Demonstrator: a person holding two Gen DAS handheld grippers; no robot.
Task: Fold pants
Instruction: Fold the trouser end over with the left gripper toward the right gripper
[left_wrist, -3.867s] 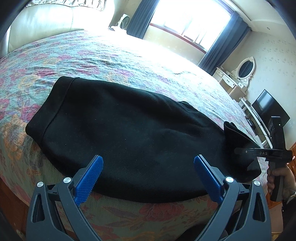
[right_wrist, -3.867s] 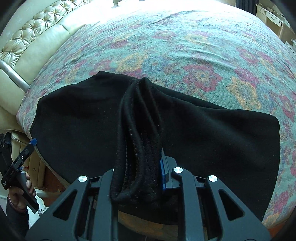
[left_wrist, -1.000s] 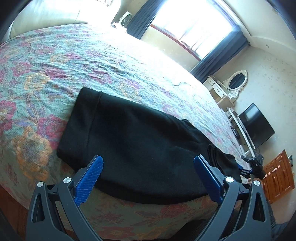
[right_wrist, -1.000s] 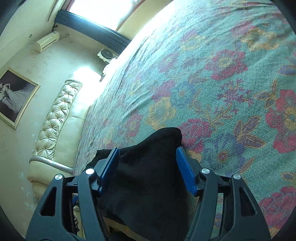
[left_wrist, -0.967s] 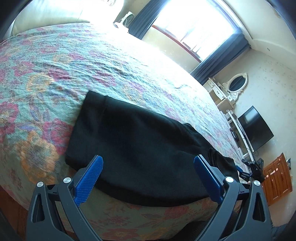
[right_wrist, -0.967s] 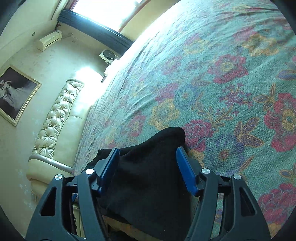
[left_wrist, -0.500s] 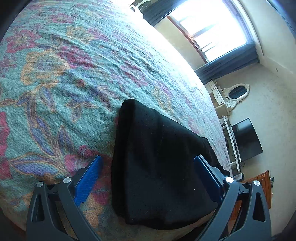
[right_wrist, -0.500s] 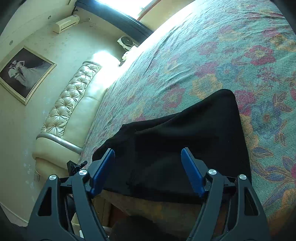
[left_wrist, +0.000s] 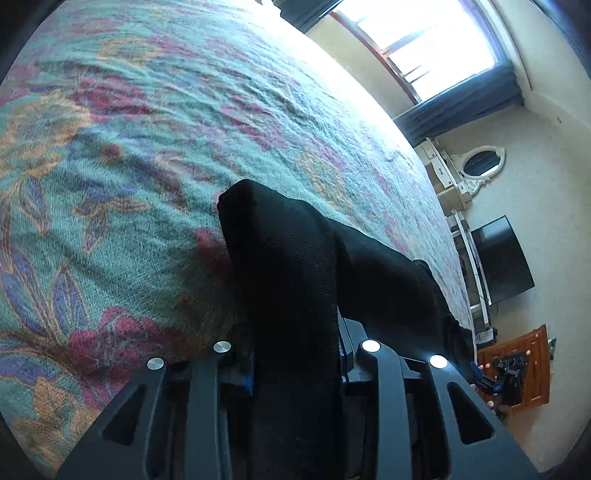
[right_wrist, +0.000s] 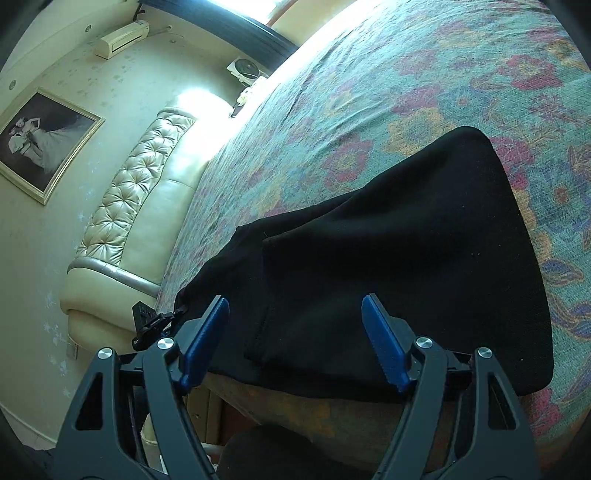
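Bed with a floral teal/pink cover fills both views. Room: bright window with dark curtains, oval mirror, black TV in the left wrist view; tufted cream headboard, framed picture, wall AC unit in the right wrist view.

Black pants lie on the near edge of the bed, partly folded, one layer over another. Left tool has just been closing, jaws now narrow and clamped on a bunched end of the pants; cloth rises out of it and drapes back toward the bed. Right tool stands wide, blue pads either side of the near hem, not pressing it.

Both tools point down at a slant toward the bed. Right tool is also visible far right in the left wrist view, fingers around it
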